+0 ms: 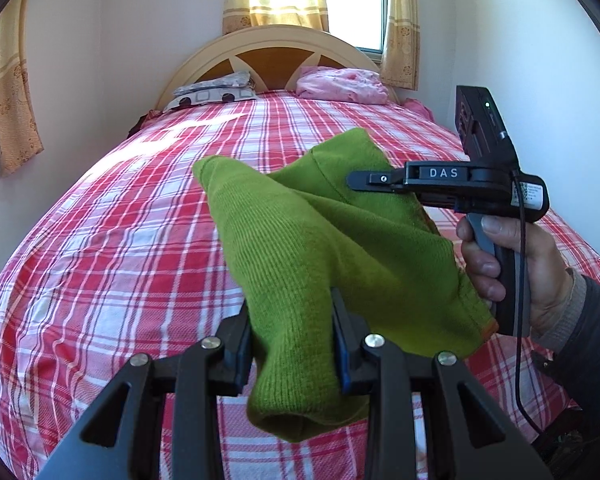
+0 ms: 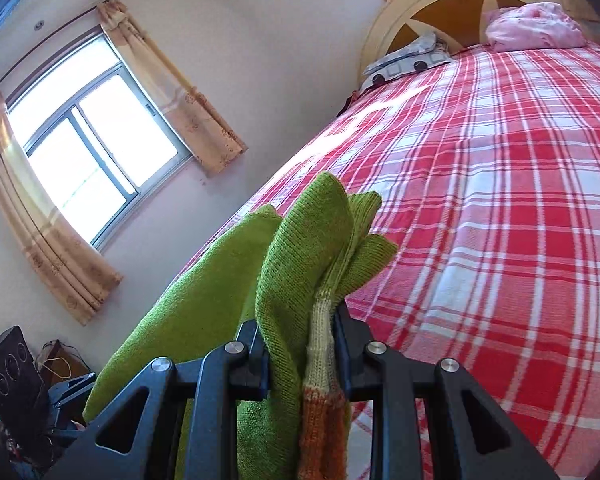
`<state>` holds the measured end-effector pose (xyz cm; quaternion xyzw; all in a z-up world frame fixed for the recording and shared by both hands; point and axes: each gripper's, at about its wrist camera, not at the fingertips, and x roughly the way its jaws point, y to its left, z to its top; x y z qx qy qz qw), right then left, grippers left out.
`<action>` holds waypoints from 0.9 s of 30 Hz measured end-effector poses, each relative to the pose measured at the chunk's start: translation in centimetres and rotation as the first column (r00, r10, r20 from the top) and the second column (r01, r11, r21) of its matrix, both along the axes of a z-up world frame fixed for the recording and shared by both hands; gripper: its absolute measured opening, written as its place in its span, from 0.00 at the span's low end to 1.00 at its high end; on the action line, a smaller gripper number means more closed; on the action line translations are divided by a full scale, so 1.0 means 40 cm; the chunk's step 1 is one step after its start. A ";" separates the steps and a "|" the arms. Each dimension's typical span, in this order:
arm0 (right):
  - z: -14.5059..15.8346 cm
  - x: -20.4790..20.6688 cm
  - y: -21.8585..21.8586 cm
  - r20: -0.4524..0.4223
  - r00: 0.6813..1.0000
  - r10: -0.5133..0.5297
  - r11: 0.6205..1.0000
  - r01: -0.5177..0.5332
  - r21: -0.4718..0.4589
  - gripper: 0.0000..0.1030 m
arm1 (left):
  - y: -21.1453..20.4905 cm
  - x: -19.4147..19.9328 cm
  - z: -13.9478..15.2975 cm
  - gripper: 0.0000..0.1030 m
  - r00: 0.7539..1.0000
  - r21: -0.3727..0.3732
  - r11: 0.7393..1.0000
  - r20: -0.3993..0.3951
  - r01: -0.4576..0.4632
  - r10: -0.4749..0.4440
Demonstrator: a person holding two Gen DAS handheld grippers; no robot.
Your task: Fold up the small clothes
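A small green knitted garment (image 1: 324,248) hangs in the air above the red and white checked bed (image 1: 111,248), held by both grippers. My left gripper (image 1: 291,332) is shut on one bunched end of it. My right gripper (image 1: 364,180) shows at the right of the left wrist view, shut on the garment's far part. In the right wrist view my right gripper (image 2: 300,352) is shut on folded green knit (image 2: 300,248) with a cream and orange striped edge (image 2: 324,412).
The bed (image 2: 500,200) fills both views. A patterned pillow (image 1: 211,94) and a pink bundle (image 1: 340,84) lie by the headboard (image 1: 267,54). Curtained windows (image 2: 87,152) are on the walls. A black speaker (image 2: 11,372) and clutter stand left of the bed.
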<state>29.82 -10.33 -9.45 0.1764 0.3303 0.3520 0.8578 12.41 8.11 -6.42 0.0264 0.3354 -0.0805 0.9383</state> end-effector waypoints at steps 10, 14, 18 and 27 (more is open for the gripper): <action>0.005 0.022 0.120 -0.012 0.998 0.064 0.998 -0.064 -0.018 0.25 | 0.075 -0.032 -0.005 0.33 0.998 0.002 0.998 0.015 -0.056 0.056; 0.007 0.032 0.168 -0.021 0.996 0.090 0.995 -0.091 -0.030 0.25 | 0.106 -0.041 -0.011 0.33 0.997 -0.004 0.997 0.016 -0.080 0.080; 0.005 0.044 0.211 -0.031 0.993 0.112 0.993 -0.113 -0.041 0.25 | 0.131 -0.046 -0.015 0.33 0.995 -0.006 0.995 0.015 -0.097 0.097; -0.010 0.051 0.292 -0.047 0.987 0.154 0.985 -0.157 -0.069 0.25 | 0.183 -0.062 -0.037 0.33 0.990 -0.022 0.989 0.007 -0.143 0.143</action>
